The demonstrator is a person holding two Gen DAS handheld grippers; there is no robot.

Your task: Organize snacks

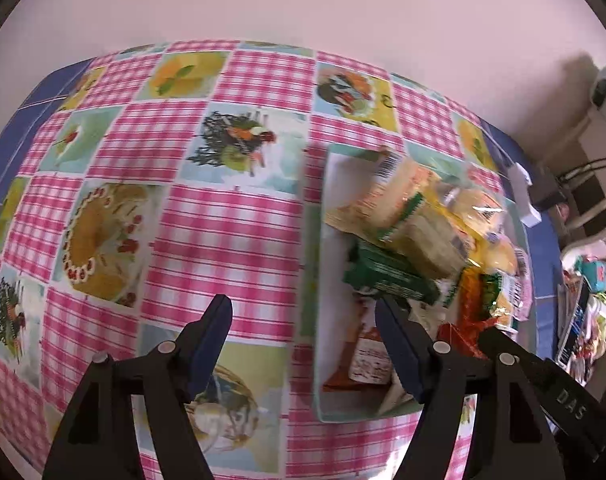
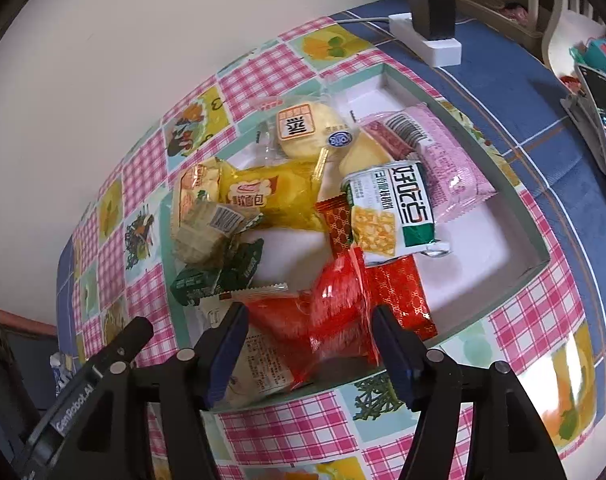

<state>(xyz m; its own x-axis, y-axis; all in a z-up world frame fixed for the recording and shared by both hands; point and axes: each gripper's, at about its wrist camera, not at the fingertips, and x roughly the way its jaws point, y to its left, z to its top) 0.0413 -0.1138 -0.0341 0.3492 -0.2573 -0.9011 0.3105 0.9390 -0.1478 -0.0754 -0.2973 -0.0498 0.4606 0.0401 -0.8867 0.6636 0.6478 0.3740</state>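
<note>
A shallow white box with a pale green rim [image 2: 543,252] sits on the checked tablecloth and holds several snack packets. Among them are a green-and-white packet [image 2: 391,212], a yellow bread packet [image 2: 271,196], a pink packet [image 2: 443,160], a dark green packet [image 2: 219,276] and a red packet [image 2: 335,312]. My right gripper [image 2: 309,312] hangs open over the box's near end, and the red packet lies between its fingers without being pressed. My left gripper [image 1: 303,304] is open and empty over the box's left rim [image 1: 315,320] and the cloth beside it.
A white power strip [image 2: 427,40] with a black adapter lies on the blue cloth behind the box. A phone on a stand [image 2: 599,128] stands at the far right. A pale wall backs the table, and a white chair [image 1: 595,224] is beyond its right edge.
</note>
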